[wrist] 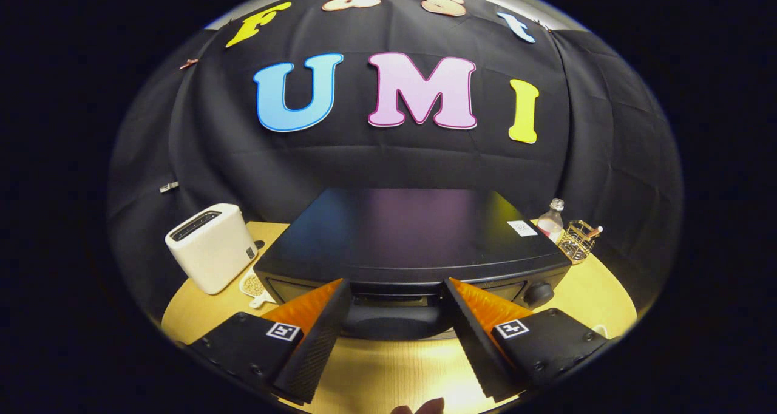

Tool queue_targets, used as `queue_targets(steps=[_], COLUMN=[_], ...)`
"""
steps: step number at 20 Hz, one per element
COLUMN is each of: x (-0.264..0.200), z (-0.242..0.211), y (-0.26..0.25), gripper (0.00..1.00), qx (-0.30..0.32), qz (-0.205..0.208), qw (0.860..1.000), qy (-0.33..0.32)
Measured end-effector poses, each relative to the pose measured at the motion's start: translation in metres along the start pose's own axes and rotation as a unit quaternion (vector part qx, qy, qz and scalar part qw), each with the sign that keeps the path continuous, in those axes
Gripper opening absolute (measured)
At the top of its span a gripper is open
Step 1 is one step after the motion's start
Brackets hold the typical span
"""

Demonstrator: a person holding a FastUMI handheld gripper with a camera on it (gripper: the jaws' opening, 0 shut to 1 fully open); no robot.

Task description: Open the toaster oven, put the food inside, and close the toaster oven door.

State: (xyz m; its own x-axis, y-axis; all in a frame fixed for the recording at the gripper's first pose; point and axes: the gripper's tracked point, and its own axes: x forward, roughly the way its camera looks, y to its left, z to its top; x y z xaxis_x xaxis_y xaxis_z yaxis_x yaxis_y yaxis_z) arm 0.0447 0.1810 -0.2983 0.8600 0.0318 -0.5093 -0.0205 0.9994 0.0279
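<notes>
A black toaster oven (407, 232) stands on the wooden table, seen from above and in front, with a knob (538, 293) at its right front. Its door looks shut, and the dark curved door handle (394, 320) lies just ahead of my fingertips, in the gap between them. My gripper (396, 283) is open, its two fingers spread wide on either side of the handle and touching nothing. No food lies between the fingers.
A white slot toaster (211, 247) stands left of the oven, with a small pale dish (255, 286) at its foot. To the oven's right are a small bottle (551, 221) and a wire basket (576, 241). The light wooden table (388, 371) lies under the fingers.
</notes>
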Motion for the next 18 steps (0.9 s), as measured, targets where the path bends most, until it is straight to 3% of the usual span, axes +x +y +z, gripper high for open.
queue_targets(steps=[9,18], x=[-0.052,-0.076], z=[-0.055,-0.141], y=[0.001,-0.004], gripper=[1.00,0.97], qx=[0.010,0.020], qz=[0.009,0.009], qw=[0.999,0.991], qy=[0.036,0.131])
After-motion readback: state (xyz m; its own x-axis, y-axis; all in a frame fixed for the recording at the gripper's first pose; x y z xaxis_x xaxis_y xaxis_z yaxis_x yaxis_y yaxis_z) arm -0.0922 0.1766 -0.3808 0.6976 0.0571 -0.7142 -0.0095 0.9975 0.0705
